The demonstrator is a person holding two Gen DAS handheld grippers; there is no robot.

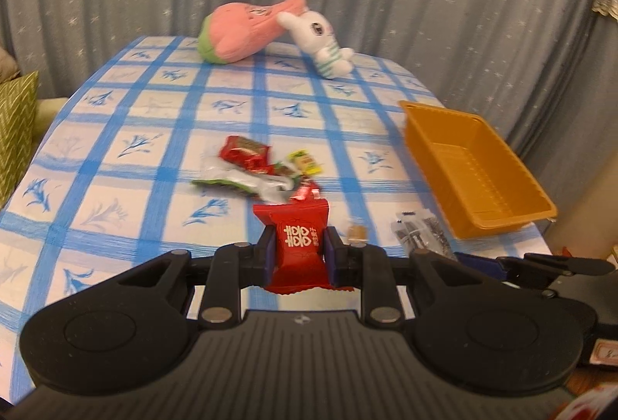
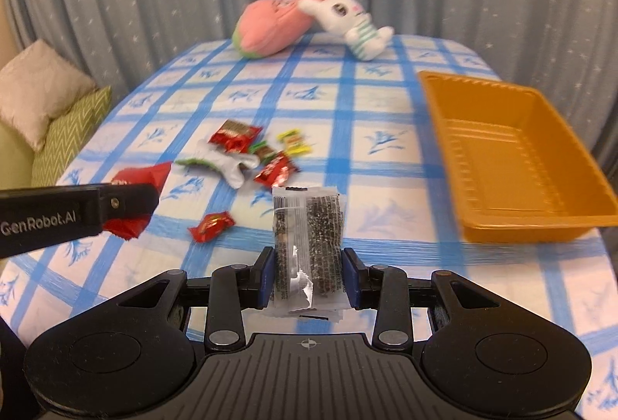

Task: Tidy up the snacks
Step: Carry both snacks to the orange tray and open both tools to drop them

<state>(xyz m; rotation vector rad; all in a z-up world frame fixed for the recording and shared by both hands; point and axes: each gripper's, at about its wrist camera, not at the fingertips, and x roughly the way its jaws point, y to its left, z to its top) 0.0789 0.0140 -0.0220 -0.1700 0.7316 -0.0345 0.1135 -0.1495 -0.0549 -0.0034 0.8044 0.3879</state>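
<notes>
My left gripper is shut on a red snack packet with white characters, held above the table's near edge; it also shows in the right wrist view. My right gripper is shut on a clear packet of dark seaweed-like snack, also seen at the right of the left wrist view. A pile of small snacks lies mid-table. An empty orange tray sits at the right. One red candy lies apart, near me.
A pink plush and a white bunny plush lie at the table's far edge. The blue-checked tablecloth covers the table. Grey curtains hang behind. Cushions sit on the left.
</notes>
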